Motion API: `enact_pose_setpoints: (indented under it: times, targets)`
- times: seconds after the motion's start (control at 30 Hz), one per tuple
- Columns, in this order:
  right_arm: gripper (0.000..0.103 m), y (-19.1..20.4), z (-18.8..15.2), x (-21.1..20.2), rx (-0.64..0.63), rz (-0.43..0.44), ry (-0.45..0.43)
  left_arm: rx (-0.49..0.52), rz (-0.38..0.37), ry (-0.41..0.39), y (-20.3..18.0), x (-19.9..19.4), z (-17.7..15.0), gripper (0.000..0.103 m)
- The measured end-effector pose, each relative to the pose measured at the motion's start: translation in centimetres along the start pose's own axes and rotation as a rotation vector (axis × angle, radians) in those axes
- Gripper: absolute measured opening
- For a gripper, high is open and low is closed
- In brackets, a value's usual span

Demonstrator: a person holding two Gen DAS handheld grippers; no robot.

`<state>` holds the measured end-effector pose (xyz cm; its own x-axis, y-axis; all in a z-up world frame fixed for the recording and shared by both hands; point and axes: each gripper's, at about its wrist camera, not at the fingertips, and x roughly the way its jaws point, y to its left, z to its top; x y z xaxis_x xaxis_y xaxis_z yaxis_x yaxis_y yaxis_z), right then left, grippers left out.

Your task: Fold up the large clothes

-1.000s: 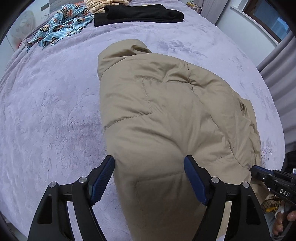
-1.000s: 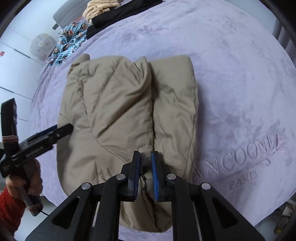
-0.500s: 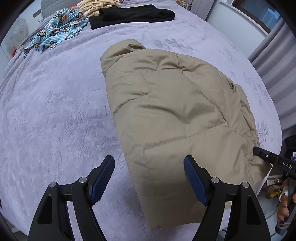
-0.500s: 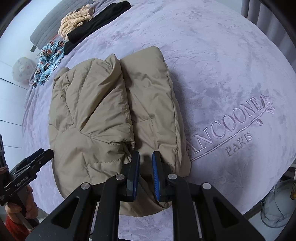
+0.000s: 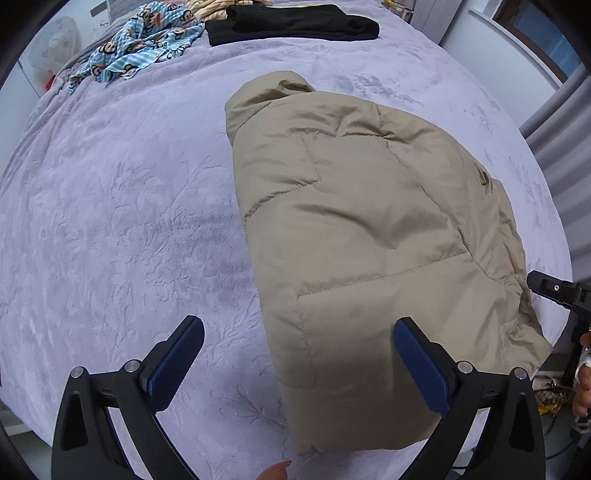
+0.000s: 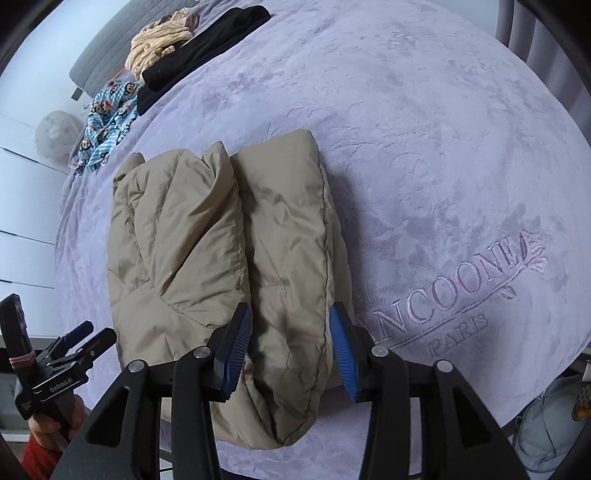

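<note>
Tan quilted jacket (image 5: 369,236), puffy, folded into a thick bundle on the bed; in the right wrist view two padded rolls lie side by side with a seam between them. Long axis runs away from both cameras, collar end (image 5: 273,88) pointing to the far clothes, the opposite end at the near edge of the bed.

Left gripper (image 5: 295,358): jaws spread wide, having just opened further, nothing pinched. Its right pad hangs over the jacket's near corner, its left pad over bare blanket.

Right gripper (image 6: 290,347): jaws parted, having just opened; the right-hand roll shows between the blue pads, and whether they touch it cannot be told.

Surface: lilac plush blanket (image 5: 122,221) with embossed leaf pattern and embroidered lettering (image 6: 461,295) beside the jacket.

Far end of bed, well apart from the jacket: black garment (image 5: 291,24), blue cartoon-print cloth (image 5: 136,44), cream knit (image 6: 159,48).

Room: grey curtain (image 5: 561,140) and window at one side, white panelled wall (image 6: 22,206) at the other. Red sleeve (image 6: 37,458) at the left gripper's handle.
</note>
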<state>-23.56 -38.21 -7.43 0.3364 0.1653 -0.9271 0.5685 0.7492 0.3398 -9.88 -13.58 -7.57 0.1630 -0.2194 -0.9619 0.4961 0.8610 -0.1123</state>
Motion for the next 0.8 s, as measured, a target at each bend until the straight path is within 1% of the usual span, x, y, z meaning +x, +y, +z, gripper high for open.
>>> enact_pose_setpoints:
  times: [0.07, 0.13, 0.2, 0.27, 0.37, 0.4, 0.5, 0.57, 0.67, 0.73, 0.8]
  targets:
    - [0.048, -0.3, 0.8, 0.6, -0.013, 0.0, 0.017, -0.023, -0.008, 0.01, 0.3, 0.7, 0.4, 0.103]
    - [0.055, -0.9, 1.4, 1.1, -0.017, 0.009, 0.032, -0.051, -0.034, 0.029, 0.6, 1.4, 0.8, 0.103]
    - [0.072, -1.5, 1.9, 1.5, -0.022, 0.03, 0.041, -0.073, -0.064, 0.028, 1.0, 1.8, 1.2, 0.103]
    - [0.081, -2.3, 2.4, 2.1, -0.011, 0.048, 0.046, -0.087, -0.083, 0.03, 1.4, 2.1, 1.6, 0.103]
    - [0.081, -3.6, 3.2, 2.9, 0.022, 0.101, 0.071, -0.117, -0.124, 0.055, 2.1, 3.0, 2.2, 0.103]
    - [0.089, -3.9, 3.5, 3.0, 0.03, 0.117, 0.074, -0.128, -0.144, 0.064, 2.3, 3.2, 2.3, 0.103]
    - [0.09, -4.7, 4.1, 3.6, 0.038, 0.174, 0.075, -0.152, -0.196, 0.075, 3.1, 3.9, 2.7, 0.103]
    - [0.09, -5.1, 4.4, 4.3, 0.042, 0.214, 0.093, -0.176, -0.273, 0.086, 3.8, 4.6, 3.0, 0.103]
    - [0.09, -5.6, 5.0, 6.1, 0.065, 0.283, 0.142, -0.227, -0.434, 0.131, 5.0, 6.4, 3.3, 0.103]
    - [0.09, -5.9, 5.3, 7.6, 0.093, 0.336, 0.181, -0.267, -0.498, 0.149, 5.9, 7.7, 3.4, 0.103]
    - [0.09, -6.1, 5.6, 8.8, 0.115, 0.393, 0.202, -0.305, -0.562, 0.155, 6.9, 8.7, 3.6, 0.103]
